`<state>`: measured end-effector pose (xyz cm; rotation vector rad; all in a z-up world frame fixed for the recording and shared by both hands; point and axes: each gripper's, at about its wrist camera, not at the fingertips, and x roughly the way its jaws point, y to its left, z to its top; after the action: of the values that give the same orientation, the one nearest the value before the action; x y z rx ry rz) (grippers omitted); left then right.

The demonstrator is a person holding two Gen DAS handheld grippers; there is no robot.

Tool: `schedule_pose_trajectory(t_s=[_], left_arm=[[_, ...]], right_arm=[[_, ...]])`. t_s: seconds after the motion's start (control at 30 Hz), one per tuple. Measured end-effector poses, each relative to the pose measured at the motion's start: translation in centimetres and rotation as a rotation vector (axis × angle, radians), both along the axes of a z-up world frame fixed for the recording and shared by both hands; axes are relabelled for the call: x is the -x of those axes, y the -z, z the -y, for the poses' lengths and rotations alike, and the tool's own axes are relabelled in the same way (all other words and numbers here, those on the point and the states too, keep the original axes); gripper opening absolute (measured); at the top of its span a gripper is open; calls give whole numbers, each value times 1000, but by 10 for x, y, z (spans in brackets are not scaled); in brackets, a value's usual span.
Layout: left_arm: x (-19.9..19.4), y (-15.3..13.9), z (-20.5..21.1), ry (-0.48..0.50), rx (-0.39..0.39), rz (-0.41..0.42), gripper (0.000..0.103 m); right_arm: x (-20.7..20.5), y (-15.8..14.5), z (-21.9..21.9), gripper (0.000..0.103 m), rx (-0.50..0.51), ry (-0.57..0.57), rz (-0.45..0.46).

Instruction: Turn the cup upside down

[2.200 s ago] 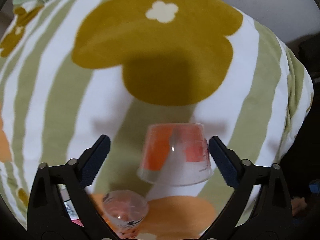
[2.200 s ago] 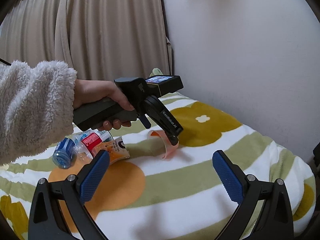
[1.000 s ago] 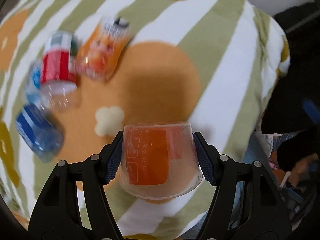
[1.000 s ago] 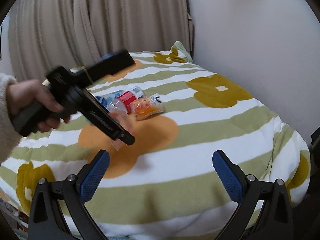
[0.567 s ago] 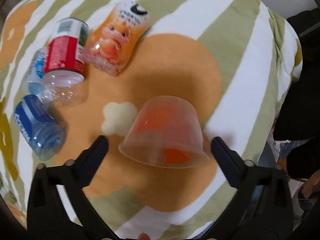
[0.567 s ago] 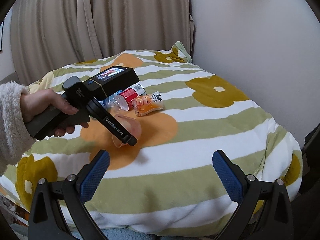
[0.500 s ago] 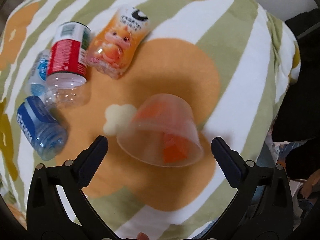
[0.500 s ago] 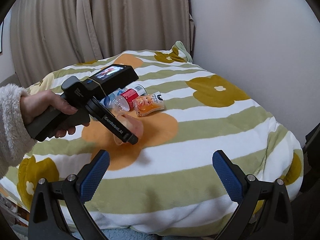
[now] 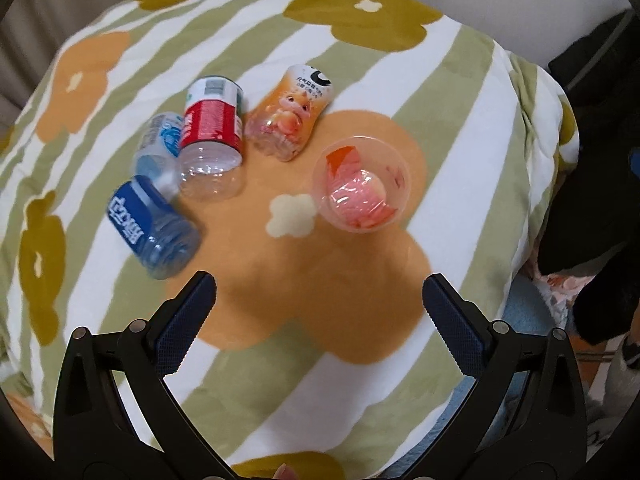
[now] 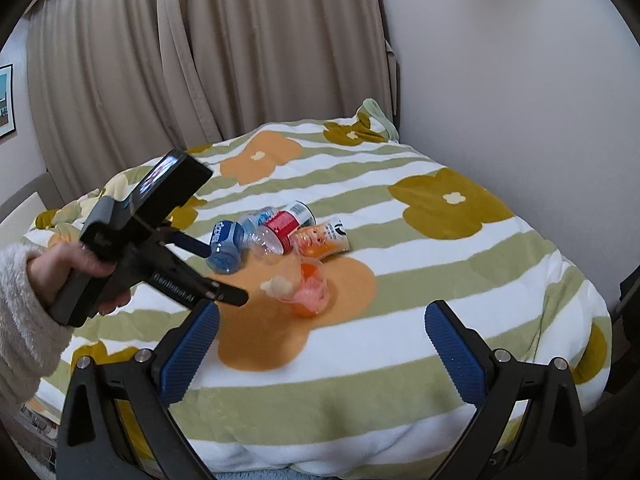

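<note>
Both tongs, left tongs (image 9: pixel 320 304) and right tongs (image 10: pixel 322 332), gape wide, empty. Clear cup (image 9: pixel 362 184) sits mouth-up on the bed (image 9: pixel 460 92) beside three bottles (image 9: pixel 208 136), judged awaiting regrasp.

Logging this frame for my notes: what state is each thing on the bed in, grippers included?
Clear plastic cup with orange print: free on the blanket, wide rim toward the left camera.
Red-labelled clear bottle: lying down.
Blue-labelled bottle: lying down.
Orange-labelled bottle: lying down.
Left gripper: open, empty.
Right gripper: open, empty.
</note>
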<state>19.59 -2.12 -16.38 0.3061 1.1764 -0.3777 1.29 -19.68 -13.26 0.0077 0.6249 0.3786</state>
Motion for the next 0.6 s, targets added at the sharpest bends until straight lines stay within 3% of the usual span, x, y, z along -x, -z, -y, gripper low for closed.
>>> schedule_pose_trajectory(t_s=[0.23,0.33,0.47,0.6], left_arm=[[-41,-22,38,63,-14,-12,103],[-70,-18,73,85,-86,-7,103],[-93,-9,88,75,-77,-44,103],[-111,13,102,86,-151,-83,103]], right_arm=[[0,4,9,102,-39,36,-3],[-6,9,15,102,-53,43,-23],[-22,24,23,103,-156,16,-99],[-33,37,28,102,-207,31,-132]])
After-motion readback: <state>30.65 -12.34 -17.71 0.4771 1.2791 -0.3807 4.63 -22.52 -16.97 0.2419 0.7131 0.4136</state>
